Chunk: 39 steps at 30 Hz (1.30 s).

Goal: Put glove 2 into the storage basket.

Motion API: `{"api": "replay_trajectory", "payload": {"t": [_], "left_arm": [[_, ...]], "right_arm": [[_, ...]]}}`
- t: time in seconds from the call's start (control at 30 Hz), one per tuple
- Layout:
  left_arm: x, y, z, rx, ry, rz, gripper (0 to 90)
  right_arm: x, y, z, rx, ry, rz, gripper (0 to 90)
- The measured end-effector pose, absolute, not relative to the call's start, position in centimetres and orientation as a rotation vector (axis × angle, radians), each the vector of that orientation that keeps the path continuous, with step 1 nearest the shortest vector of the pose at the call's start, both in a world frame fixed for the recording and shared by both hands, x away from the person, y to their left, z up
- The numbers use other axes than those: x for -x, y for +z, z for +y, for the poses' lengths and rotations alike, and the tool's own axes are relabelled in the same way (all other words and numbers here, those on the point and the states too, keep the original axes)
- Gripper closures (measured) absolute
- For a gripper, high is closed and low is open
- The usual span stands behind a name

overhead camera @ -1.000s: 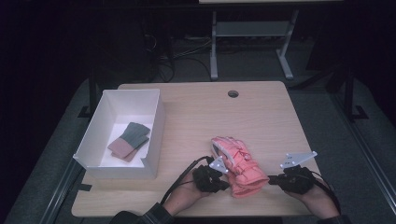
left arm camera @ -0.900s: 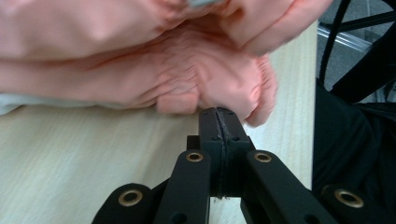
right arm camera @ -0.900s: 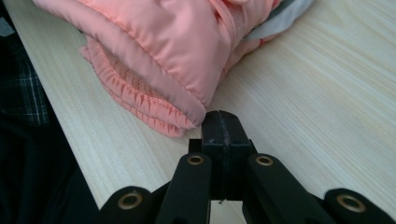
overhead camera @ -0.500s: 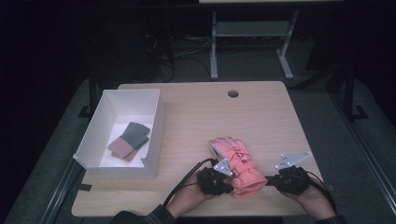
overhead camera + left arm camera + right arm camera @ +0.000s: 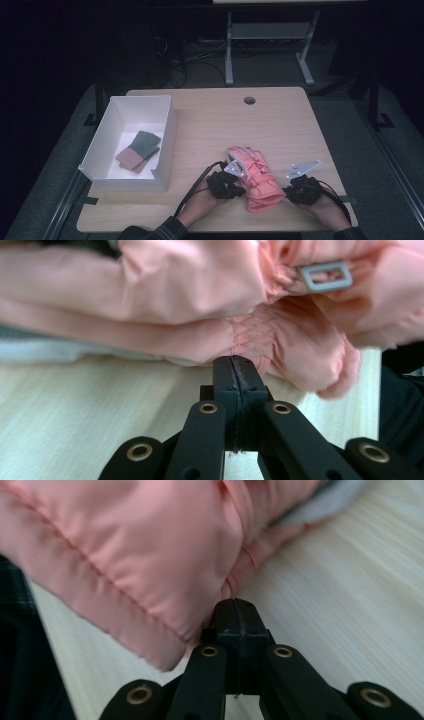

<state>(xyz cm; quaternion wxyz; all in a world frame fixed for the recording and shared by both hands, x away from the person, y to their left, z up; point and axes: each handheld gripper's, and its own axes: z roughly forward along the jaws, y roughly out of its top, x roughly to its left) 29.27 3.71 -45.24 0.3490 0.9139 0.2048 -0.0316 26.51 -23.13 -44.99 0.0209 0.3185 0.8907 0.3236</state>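
1. High view: pink ski glove [image 5: 254,176] lies on the wooden table [image 5: 260,120] near its front edge, cuff toward the person, between the 2 grippers.
2. Left gripper [image 5: 239,181]: jaws pressed together, tips touching the glove's gathered wrist; no fabric visibly pinched.
3. Right gripper [image 5: 286,192]: jaws together, tips at the cuff hem.
4. White box [image 5: 165,145] stands well apart at the table's left, holding a folded green-and-brown knitted item [image 5: 138,151].
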Motion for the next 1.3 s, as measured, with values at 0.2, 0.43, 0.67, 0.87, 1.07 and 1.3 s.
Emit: {"api": "replay_trajectory", "payload": {"t": [0.2,0.43,0.67,0.87,1.07,1.3], "left_arm": [[-30.2,-45.1,5.6,-2.361,-0.08,0.57,89.5],[-31.5,-44.9,7.8,-2.358,-0.076,0.61,89.5],[-32.2,-44.6,9.3,-2.32,-0.067,0.667,89.5],[-32.4,-44.2,9.9,-2.319,-0.06,0.669,89.5],[-32.7,-44.1,10.3,-2.312,-0.054,0.688,89.5],[-32.8,-44.0,10.5,-2.31,-0.043,0.701,89.5]], "right_arm": [[-26.3,-45.1,-21.1,-0.935,1.067,2.806,90.0],[-26.3,-45.2,-17.8,-0.861,1.183,2.819,90.0],[-26.0,-45.1,-15.8,-0.799,1.151,2.84,90.0],[-25.3,-43.2,-18.8,-0.881,1.207,2.721,90.0],[-26.9,-41.1,-20.9,-0.982,1.329,2.545,90.0],[-28.7,-41.3,-19.9,-0.953,1.336,2.544,90.0]]}}
